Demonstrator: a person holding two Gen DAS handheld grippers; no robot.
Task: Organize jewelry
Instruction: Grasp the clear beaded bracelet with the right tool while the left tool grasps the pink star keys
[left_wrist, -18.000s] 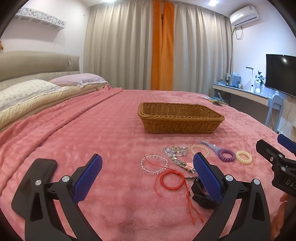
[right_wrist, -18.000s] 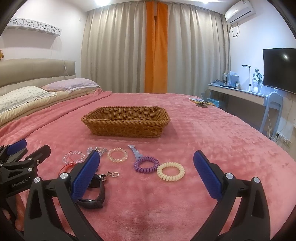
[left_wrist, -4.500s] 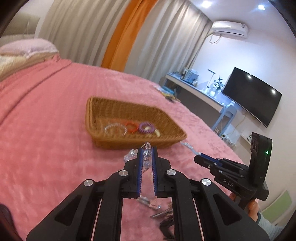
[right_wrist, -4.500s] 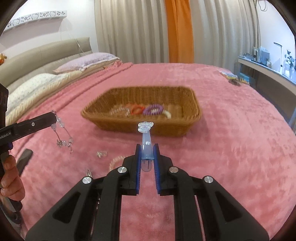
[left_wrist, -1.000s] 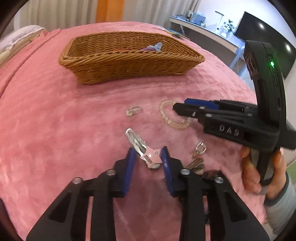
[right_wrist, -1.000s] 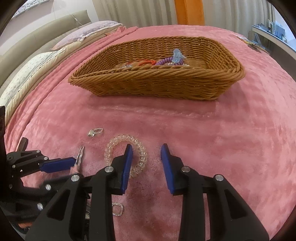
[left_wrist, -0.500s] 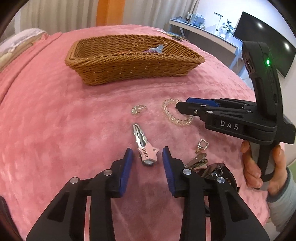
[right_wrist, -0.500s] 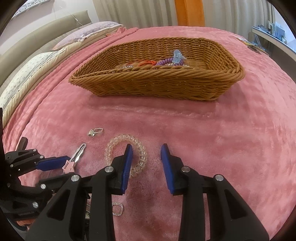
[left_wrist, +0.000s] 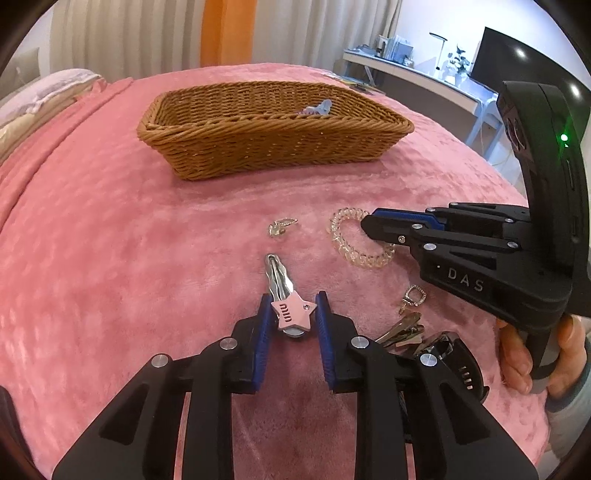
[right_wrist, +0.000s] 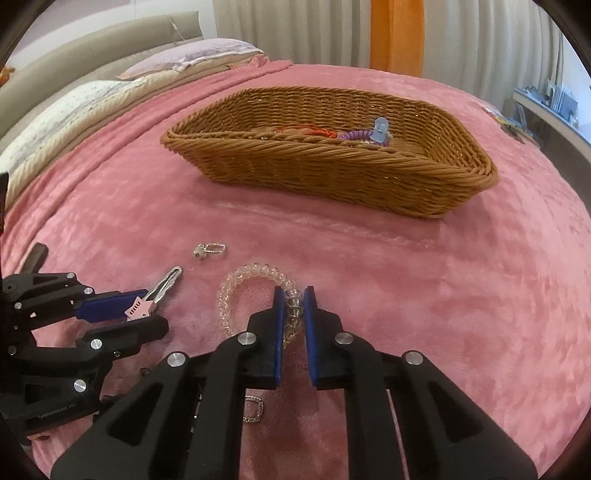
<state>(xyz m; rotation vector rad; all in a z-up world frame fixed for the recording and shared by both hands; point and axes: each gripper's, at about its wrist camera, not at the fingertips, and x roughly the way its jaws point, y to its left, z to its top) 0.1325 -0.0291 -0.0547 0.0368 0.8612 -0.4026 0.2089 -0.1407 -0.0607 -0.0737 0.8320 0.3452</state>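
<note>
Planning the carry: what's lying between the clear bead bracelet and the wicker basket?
Only bare pink blanket between the bracelet and basket, clearest in the right wrist view.
</note>
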